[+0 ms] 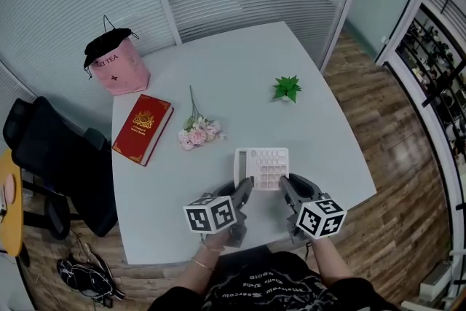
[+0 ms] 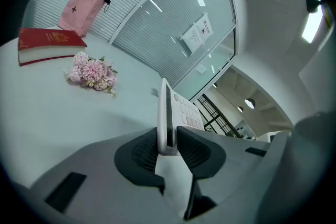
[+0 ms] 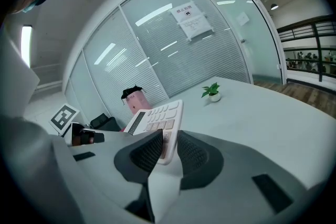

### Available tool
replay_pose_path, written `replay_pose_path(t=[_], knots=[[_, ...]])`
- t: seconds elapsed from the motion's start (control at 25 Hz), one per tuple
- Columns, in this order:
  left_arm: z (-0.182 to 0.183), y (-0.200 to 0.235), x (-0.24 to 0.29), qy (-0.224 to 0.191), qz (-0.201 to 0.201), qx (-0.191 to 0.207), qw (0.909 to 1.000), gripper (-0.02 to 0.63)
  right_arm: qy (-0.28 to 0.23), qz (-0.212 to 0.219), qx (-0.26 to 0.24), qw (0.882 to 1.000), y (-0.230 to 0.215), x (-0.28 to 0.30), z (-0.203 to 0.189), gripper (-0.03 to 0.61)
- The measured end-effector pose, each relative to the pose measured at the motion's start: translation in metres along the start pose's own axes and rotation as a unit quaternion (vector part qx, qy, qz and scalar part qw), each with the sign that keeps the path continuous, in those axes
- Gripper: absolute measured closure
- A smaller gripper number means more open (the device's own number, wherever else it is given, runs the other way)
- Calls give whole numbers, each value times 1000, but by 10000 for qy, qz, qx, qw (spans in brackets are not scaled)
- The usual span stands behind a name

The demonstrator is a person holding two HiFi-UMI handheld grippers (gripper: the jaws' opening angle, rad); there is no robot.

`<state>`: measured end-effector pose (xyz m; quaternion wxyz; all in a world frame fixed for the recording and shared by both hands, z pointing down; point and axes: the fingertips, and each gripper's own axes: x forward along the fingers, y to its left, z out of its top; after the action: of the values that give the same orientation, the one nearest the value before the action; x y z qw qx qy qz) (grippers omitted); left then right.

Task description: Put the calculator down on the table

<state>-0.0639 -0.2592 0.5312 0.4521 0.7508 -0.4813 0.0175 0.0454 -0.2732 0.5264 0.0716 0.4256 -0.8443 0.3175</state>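
A white calculator (image 1: 262, 167) with pale keys is held over the near part of the pale table (image 1: 240, 84). My left gripper (image 1: 242, 192) is shut on its near left edge. In the left gripper view the calculator (image 2: 169, 118) stands edge-on between the dark ribbed pads. My right gripper (image 1: 285, 188) is shut on the near right edge. In the right gripper view the calculator (image 3: 157, 120) tilts up between the pads with its keys facing up. Whether it touches the table I cannot tell.
On the table lie a red book (image 1: 143, 129), a pink flower bunch (image 1: 199, 132), a pink bag with a black top (image 1: 115, 65) and a small green plant (image 1: 287, 88). A black chair (image 1: 58, 164) stands left of the table; wooden floor lies to the right.
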Motion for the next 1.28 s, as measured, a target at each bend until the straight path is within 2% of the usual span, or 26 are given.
replay_pose_path(t=[0.36,0.56,0.72,0.88,1.28], knots=[[29,15,40,93,-23,-208,9997,506,99,-127,-19,9999,-25,41,26,483],[42,25,66,182,45,-41,9998,506,223,-271,9,9994,-46,66,31,483],[46,37,85,334,111,-55,9994,506,338,-372,129,9987,-61,84,30,483],[53,49,104,458,192,129,9987,506,483,-479,218,9974,-75,104,27,483],[45,83,141,789,300,-403,9956,506,855,-676,402,9932,-106,140,11,483]])
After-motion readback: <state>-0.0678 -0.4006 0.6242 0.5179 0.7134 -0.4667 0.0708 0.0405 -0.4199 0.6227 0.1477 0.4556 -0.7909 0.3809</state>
